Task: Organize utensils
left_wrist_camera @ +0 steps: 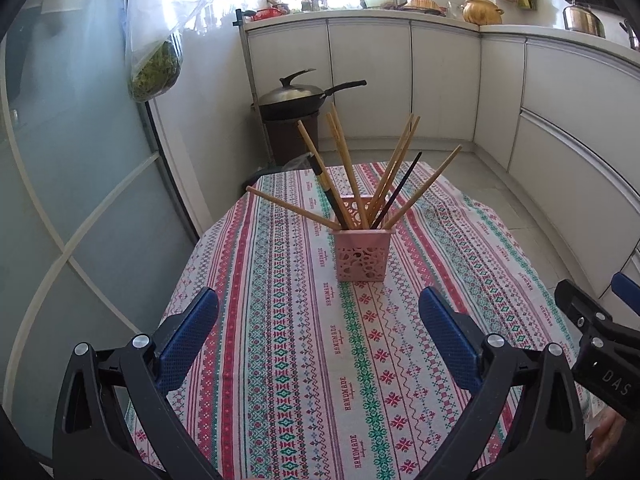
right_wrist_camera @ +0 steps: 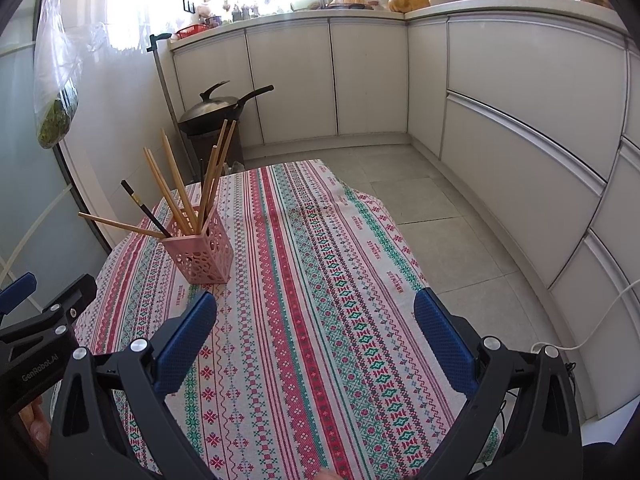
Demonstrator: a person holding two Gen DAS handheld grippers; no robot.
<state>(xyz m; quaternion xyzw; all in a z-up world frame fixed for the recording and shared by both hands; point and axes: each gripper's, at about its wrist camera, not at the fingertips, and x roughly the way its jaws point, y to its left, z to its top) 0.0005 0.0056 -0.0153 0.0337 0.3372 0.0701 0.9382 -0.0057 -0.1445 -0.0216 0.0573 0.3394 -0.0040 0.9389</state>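
A pink perforated holder (left_wrist_camera: 362, 255) stands upright on the patterned tablecloth (left_wrist_camera: 280, 340), with several wooden chopsticks (left_wrist_camera: 346, 168) and dark ones fanned out of its top. My left gripper (left_wrist_camera: 318, 320) hangs open just short of the holder, nothing between its blue pads (left_wrist_camera: 188, 340). In the right wrist view the same holder (right_wrist_camera: 202, 254) with its chopsticks (right_wrist_camera: 172, 188) stands to the left. My right gripper (right_wrist_camera: 316, 324) is open over the cloth (right_wrist_camera: 320, 320), apart from the holder and empty. The right gripper's body shows at the left view's right edge.
A lidded wok (left_wrist_camera: 294, 98) rests on a brown bin beyond the table's far edge. White cabinets (right_wrist_camera: 520, 120) curve round the right and back, with tiled floor (right_wrist_camera: 432, 208) between them and the table. A glass door (left_wrist_camera: 60, 200) and a hanging bag of greens (left_wrist_camera: 154, 72) are at left.
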